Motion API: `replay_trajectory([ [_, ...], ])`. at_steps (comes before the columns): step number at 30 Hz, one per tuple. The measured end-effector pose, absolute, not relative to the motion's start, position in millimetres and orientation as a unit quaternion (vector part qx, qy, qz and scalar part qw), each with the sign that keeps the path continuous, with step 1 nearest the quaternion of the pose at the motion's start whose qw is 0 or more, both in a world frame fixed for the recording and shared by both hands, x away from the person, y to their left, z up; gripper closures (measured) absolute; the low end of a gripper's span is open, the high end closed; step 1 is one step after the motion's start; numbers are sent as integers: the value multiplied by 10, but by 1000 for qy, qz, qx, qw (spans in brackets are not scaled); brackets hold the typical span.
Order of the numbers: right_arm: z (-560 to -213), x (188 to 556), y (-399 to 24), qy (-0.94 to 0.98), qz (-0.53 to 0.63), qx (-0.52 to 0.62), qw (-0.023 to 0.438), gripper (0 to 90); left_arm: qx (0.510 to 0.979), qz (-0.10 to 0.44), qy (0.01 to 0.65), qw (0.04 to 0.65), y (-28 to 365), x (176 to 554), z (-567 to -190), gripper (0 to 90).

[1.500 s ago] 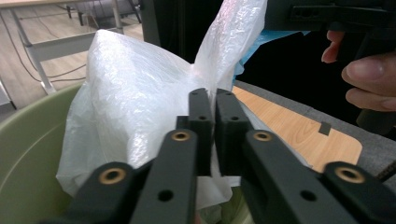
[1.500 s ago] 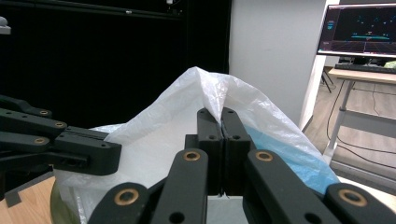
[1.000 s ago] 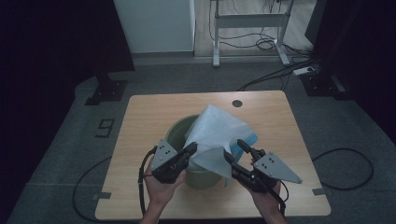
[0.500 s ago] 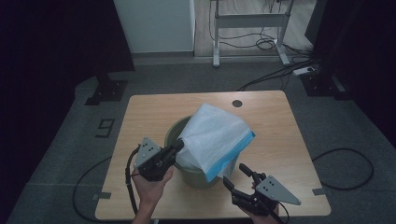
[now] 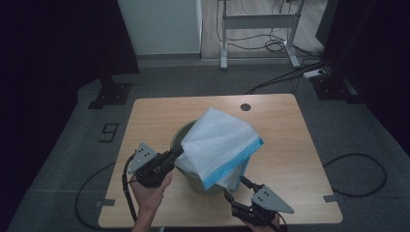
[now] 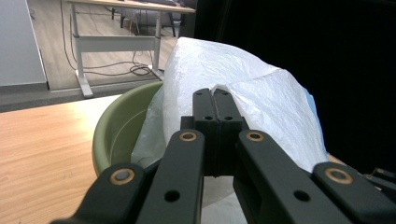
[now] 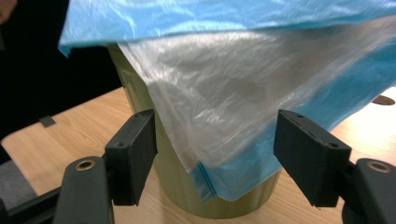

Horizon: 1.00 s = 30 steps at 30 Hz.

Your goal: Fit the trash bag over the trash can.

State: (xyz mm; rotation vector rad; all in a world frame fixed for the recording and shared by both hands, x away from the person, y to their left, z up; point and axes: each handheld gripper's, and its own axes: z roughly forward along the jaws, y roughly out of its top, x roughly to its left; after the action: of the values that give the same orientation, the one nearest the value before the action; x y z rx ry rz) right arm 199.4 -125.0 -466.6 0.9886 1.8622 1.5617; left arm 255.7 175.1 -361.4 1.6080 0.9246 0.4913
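Lining a bin with a bag, mid-fit; wooden table (image 5: 290, 145) carrying a green bin (image 5: 180, 137) near its front centre. At left, left gripper (image 5: 177, 152) at the bin's near-left rim, jaws pressed together on a fold of the white plastic bag (image 5: 217, 140); in the left gripper view the pads (image 6: 215, 109) meet with film pinched between them, probably to anchor that side so the sheet cannot slide while the other edge is worked. At centre, bag draped over the bin mouth, mostly bunched above it rather than pushed inside, blue hem (image 5: 232, 164) hanging down the near-right wall. At right, right gripper (image 5: 237, 189) low at the front of the table, jaws apart and having just been opening; in the right gripper view the loose corner (image 7: 210, 158) hangs between the pads, untouched; apparently lined up to catch the hem and draw it down over the rim.
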Motion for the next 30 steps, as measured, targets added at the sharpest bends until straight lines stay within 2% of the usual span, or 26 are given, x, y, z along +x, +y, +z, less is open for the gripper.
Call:
replay_trajectory([
  [3,-4691,2005,-1225,687,568,366,267,422,688,208,395,573,1756,2560,-3624,898],
  [8,-4716,2022,-1273,680,566,375,277,719,684,201,394,580,1800,2541,-3625,898],
  [12,-4689,2049,-1337,678,570,369,280,854,681,198,395,584,1847,2527,-3632,899],
  [15,-4651,2098,-1405,676,572,371,280,889,673,193,402,590,1939,2506,-3652,899],
  [30,-4314,2415,-1960,658,545,396,337,892,647,189,424,604,2397,2363,-3705,898],
])
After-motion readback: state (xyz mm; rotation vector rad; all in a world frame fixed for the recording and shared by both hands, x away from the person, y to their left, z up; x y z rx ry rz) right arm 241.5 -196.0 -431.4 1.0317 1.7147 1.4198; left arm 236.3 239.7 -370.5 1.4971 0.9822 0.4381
